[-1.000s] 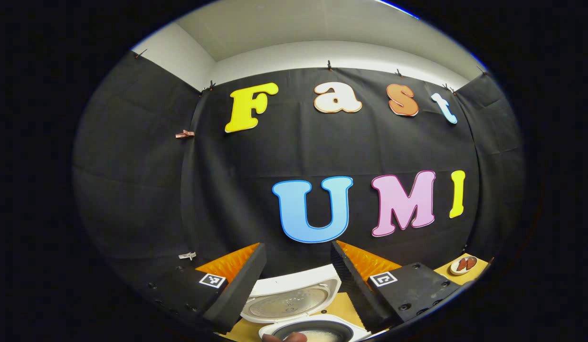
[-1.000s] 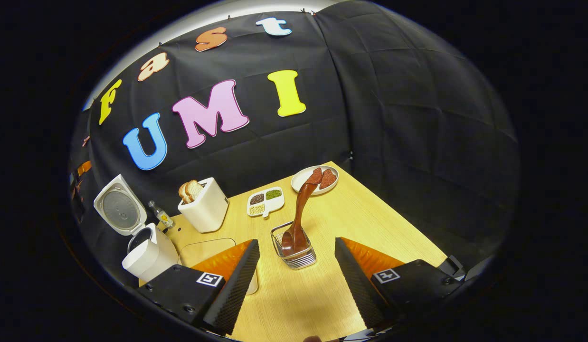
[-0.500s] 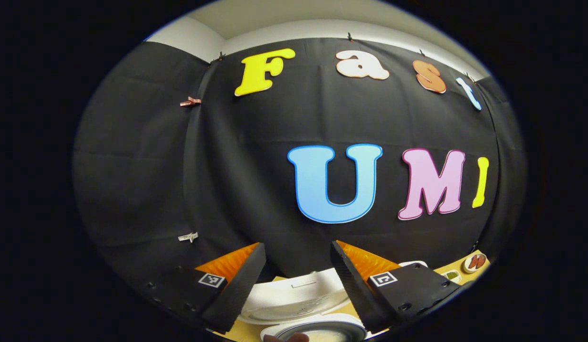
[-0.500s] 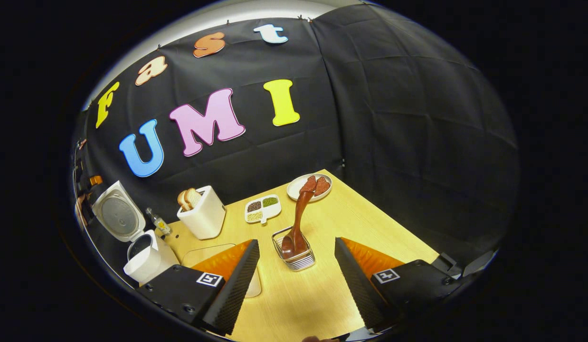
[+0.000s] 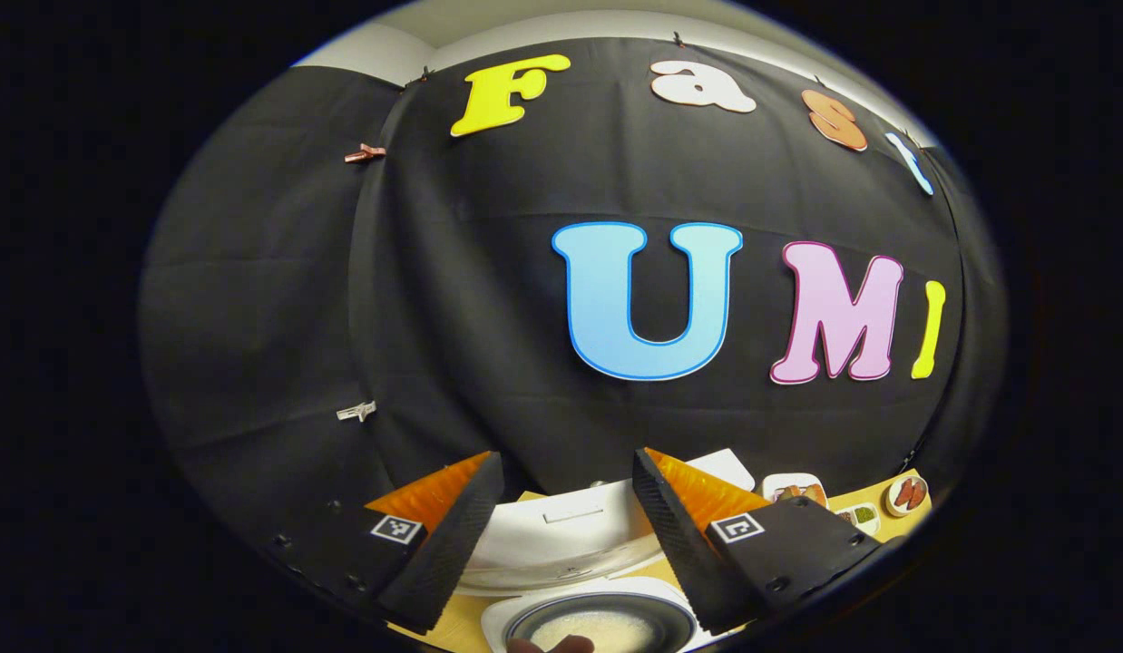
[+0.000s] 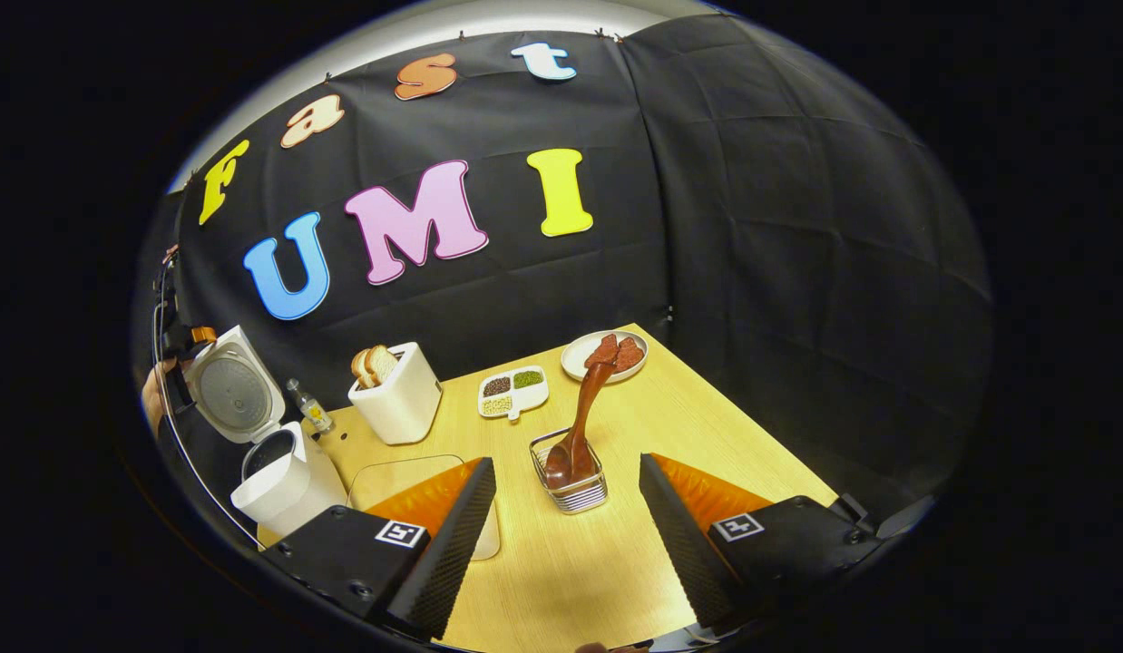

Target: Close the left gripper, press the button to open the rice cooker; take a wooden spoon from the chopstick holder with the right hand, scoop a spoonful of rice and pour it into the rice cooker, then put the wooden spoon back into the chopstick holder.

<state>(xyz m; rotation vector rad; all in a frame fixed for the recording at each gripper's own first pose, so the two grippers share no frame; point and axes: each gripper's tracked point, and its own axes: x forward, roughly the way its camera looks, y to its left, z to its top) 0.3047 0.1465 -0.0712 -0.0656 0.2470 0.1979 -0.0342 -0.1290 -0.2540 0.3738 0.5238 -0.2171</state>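
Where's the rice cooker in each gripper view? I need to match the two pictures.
Left gripper view: the rice cooker sits at the bottom centre, between that gripper's fingers, lid up and the inner pot open below it.
Right gripper view: the rice cooker stands at the far left edge of the table, lid raised.
Shared landmark: the plate of red pieces.

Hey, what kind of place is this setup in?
Most likely a mock kitchen in a recording booth: a wooden table holds a rice cooker with its lid up, a toaster with bread, and black cloth forms the walls.
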